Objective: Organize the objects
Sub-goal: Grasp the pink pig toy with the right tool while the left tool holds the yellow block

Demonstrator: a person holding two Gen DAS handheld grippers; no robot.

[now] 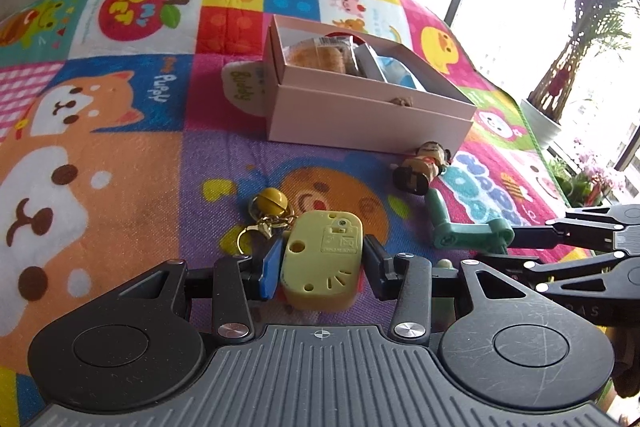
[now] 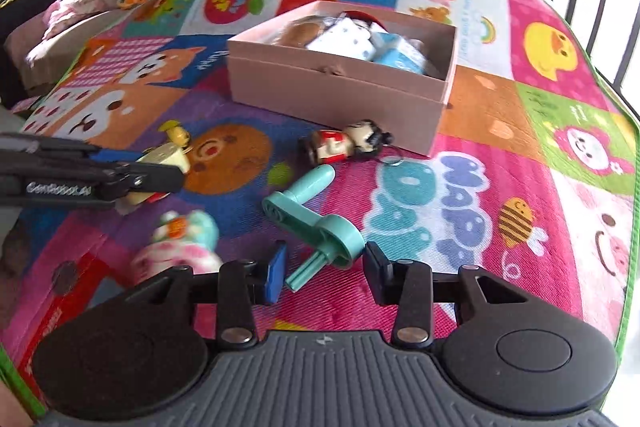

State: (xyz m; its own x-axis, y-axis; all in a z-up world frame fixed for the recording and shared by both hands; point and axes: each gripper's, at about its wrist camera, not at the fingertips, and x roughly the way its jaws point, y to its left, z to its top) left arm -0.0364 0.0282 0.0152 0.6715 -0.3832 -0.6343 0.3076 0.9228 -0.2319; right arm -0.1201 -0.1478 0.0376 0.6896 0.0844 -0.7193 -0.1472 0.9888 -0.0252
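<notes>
So the left gripper (image 1: 320, 263) has its two fingers squeezed against the sides of a yellow toy keychain (image 1: 322, 259), back side facing the camera with its little slots and round hole visible. The toy's long axis runs away from the gripper, and its gold chain with the yellow bell (image 1: 272, 201) trails off the far left corner, lying on the play mat (image 1: 120, 163). From the right wrist view you can see that left gripper (image 2: 160, 173) coming in from the left edge with the pale yellow toy (image 2: 166, 155) between its fingers.

The right gripper (image 2: 322, 267) is spread apart, with a teal plastic crank handle (image 2: 316, 223) sitting between the fingertips, not pinched as far as I can see. The crank lies flat on the mat, its link pointing diagonally up-left from the gripper, the round knob (image 2: 320, 177) sticking toward the box and a ribbed shaft end down near the blue pad.

Just past the crank, a small wooden doll (image 2: 348, 145) lies on its side, head to the right, right beside the front wall of the pink cardboard box (image 2: 332, 95). The box is open and holds wrapped packets, white and blue, plus something brown. Left of the right gripper there's a blurry pink and teal plush thing (image 2: 180, 243) on the mat.
</notes>
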